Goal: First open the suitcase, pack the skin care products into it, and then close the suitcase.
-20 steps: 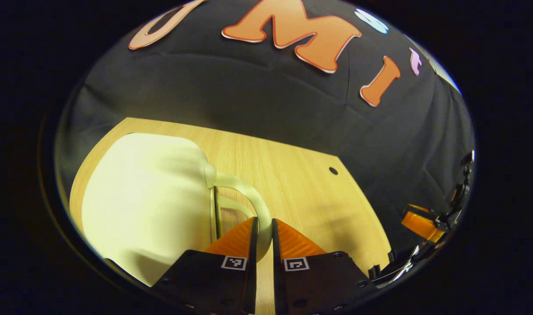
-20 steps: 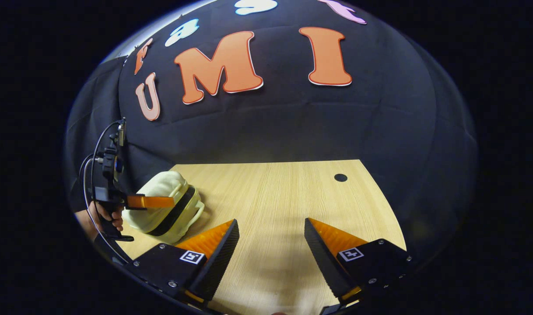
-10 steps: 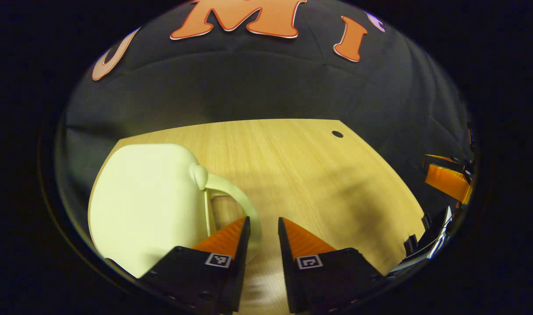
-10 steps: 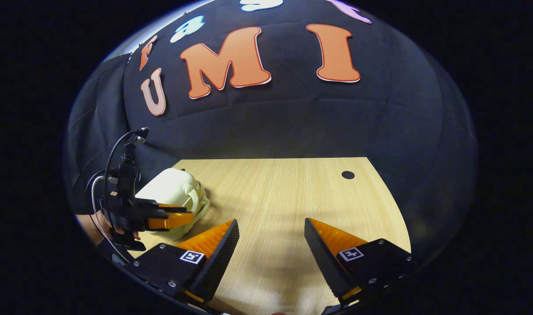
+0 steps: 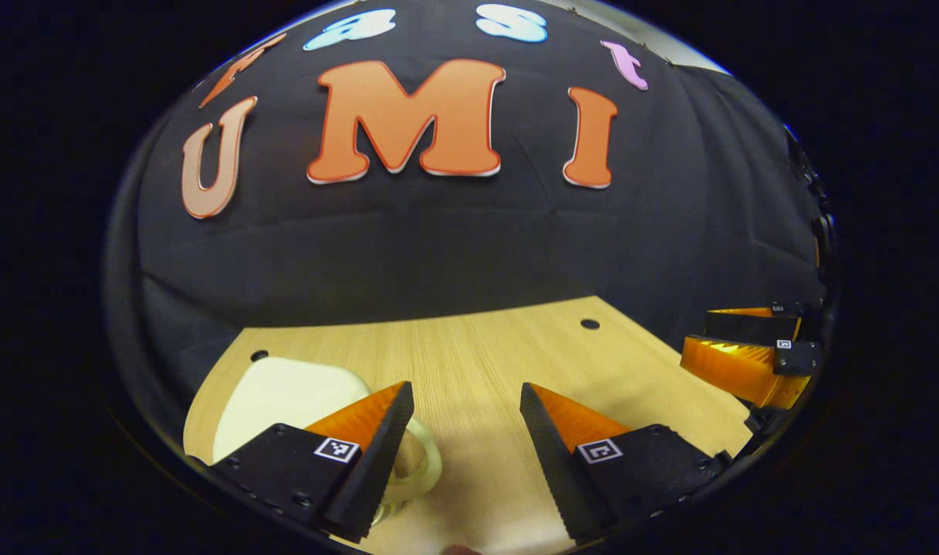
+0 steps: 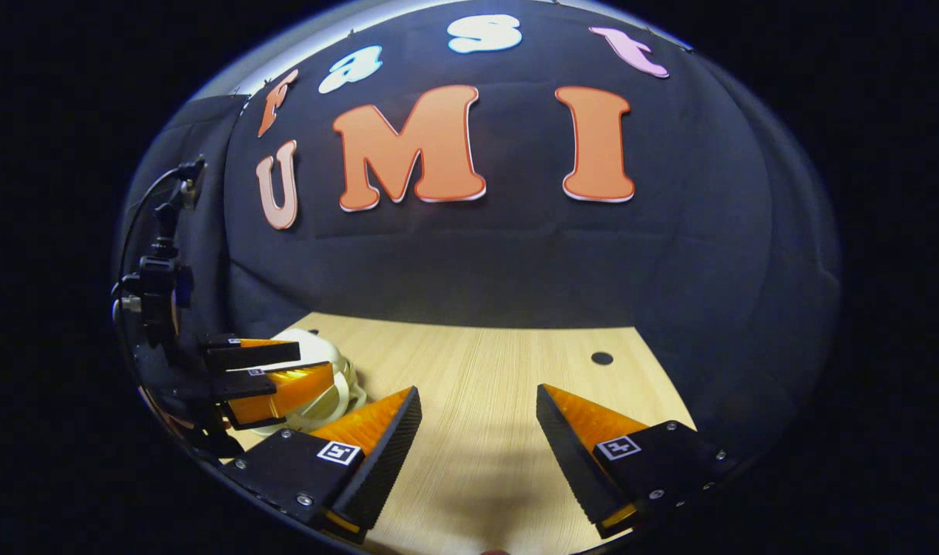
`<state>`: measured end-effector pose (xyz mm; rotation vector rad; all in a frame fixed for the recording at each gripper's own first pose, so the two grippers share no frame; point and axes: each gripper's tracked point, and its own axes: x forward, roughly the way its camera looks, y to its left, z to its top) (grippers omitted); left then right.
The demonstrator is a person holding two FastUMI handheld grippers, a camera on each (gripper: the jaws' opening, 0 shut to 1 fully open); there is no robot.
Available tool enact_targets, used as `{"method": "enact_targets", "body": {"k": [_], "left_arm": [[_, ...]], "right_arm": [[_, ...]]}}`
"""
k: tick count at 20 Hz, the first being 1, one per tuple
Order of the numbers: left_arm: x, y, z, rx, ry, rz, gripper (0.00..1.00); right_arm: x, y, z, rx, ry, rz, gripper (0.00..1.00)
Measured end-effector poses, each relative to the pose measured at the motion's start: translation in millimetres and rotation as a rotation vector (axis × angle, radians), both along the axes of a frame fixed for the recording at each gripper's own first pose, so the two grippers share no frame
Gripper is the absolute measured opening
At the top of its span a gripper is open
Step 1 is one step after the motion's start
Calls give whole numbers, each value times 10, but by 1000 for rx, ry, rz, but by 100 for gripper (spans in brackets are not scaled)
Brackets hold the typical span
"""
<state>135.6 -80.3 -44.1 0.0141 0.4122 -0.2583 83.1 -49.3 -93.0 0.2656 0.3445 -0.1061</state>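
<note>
The pale suitcase (image 5: 284,393) lies closed on the bench (image 5: 477,362) at seven o'clock; no products outside, so packing looks finished. Left gripper (image 5: 460,439) and right gripper (image 6: 477,439) both gape empty.

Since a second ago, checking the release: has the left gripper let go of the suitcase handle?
Yes. The left gripper now stands open and drawn back from the suitcase on the table.

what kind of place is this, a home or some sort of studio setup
Most likely a recording booth, not a home: a black cloth wall hangs right behind a bare wooden table, and on it lies a small cream suitcase between two open handheld grippers, left and right.
</note>
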Motion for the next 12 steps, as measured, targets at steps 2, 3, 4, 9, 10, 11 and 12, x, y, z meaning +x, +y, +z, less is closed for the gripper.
{"method": "enact_targets", "body": {"k": [2,3,4,9,10,11,12], "left_arm": [[7,34,320,-9,-84,30,92],[15,28,453,-16,-120,43,93],[15,53,569,-21,-151,60,93],[-96,119,922,-29,-250,102,93],[-113,133,960,-19,-266,108,93],[-140,131,1004,-7,-276,107,94],[-172,143,1030,12,-291,114,94]], "right_arm": [[61,-29,147,5,-47,-33,96],[82,-36,234,8,-75,-43,95],[94,-41,315,6,-102,-48,95],[123,43,608,-69,-193,-43,95],[141,72,660,-86,-220,-41,95],[162,94,703,-98,-234,-41,95],[148,133,708,-107,-240,-38,94]]}}
